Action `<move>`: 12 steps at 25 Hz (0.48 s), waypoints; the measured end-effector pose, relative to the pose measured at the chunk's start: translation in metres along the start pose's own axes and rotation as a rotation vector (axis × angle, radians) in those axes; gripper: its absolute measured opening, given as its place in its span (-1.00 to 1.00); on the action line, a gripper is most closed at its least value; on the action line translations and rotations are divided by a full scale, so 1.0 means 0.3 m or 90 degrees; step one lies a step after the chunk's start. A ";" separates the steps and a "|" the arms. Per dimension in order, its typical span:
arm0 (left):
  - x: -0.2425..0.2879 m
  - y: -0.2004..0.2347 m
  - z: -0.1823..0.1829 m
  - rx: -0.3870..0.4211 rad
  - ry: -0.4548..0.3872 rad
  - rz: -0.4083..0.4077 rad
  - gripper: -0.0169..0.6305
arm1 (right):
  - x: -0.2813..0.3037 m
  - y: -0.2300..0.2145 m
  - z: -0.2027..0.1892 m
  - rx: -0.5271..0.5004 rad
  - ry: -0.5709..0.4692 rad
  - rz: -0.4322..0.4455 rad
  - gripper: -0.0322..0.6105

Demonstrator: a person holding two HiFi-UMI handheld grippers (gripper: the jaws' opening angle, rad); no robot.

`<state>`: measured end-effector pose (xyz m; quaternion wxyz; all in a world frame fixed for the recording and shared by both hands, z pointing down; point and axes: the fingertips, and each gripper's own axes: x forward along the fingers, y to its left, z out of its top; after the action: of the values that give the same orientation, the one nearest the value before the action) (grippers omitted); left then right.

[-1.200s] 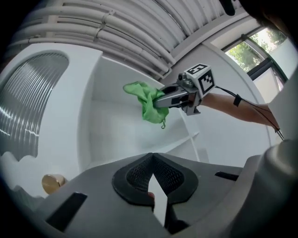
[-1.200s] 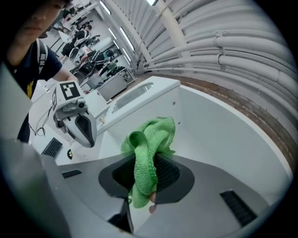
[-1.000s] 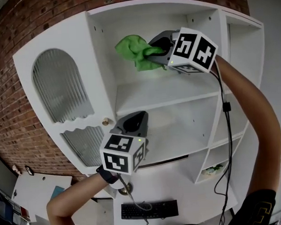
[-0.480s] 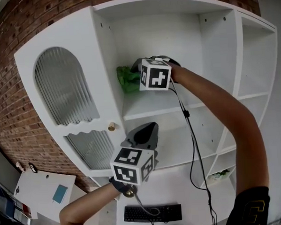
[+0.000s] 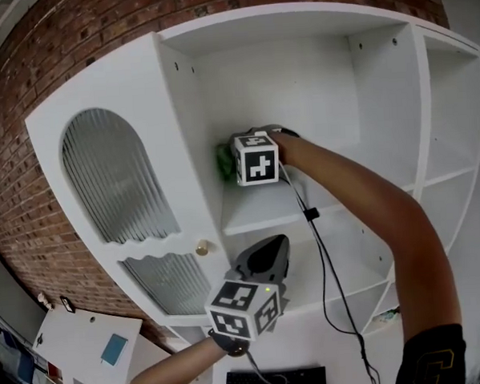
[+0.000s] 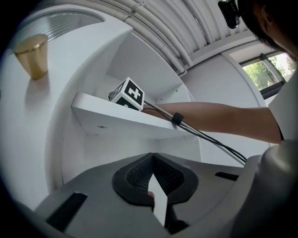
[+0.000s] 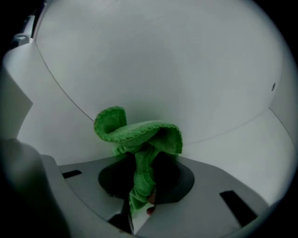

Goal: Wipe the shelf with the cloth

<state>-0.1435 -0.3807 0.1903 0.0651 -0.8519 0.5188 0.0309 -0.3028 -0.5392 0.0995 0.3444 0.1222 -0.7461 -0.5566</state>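
The green cloth (image 7: 139, 135) is bunched between my right gripper's (image 7: 142, 160) jaws, which are shut on it. In the head view that gripper (image 5: 233, 157) reaches into the white cabinet and presses the cloth (image 5: 223, 164) against the left end of the upper shelf board (image 5: 281, 209), by the side wall. Most of the cloth is hidden behind the marker cube. My left gripper (image 5: 276, 245) hangs below that board in front of the lower compartment, shut and holding nothing. The left gripper view looks up at the board (image 6: 121, 121) from beneath, jaws (image 6: 152, 158) meeting at the tips.
A cabinet door with ribbed glass (image 5: 115, 174) and a brass knob (image 5: 202, 247) stands left of the open shelves. More white compartments (image 5: 452, 104) run along the right. A black cable (image 5: 323, 247) hangs from the right arm. A keyboard (image 5: 275, 380) lies below; brick wall (image 5: 26, 86) behind.
My right gripper has carried the cloth down and left, from out in the compartment to the shelf's left end by the wall. The left gripper has stayed below the shelf.
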 end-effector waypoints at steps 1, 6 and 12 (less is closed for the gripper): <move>0.007 0.004 0.007 0.004 -0.003 0.002 -0.90 | -0.001 -0.005 0.003 -0.001 0.002 -0.006 -0.65; 0.015 -0.011 -0.001 0.021 0.001 0.005 -0.90 | 0.001 0.005 -0.001 -0.018 0.029 -0.013 -0.66; 0.023 -0.018 -0.015 0.027 0.005 0.009 -0.90 | 0.000 0.016 -0.009 -0.038 0.049 -0.014 -0.66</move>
<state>-0.1356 -0.3849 0.1945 0.0805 -0.8469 0.5253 0.0170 -0.3003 -0.5395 0.1042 0.3699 0.1415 -0.7139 -0.5775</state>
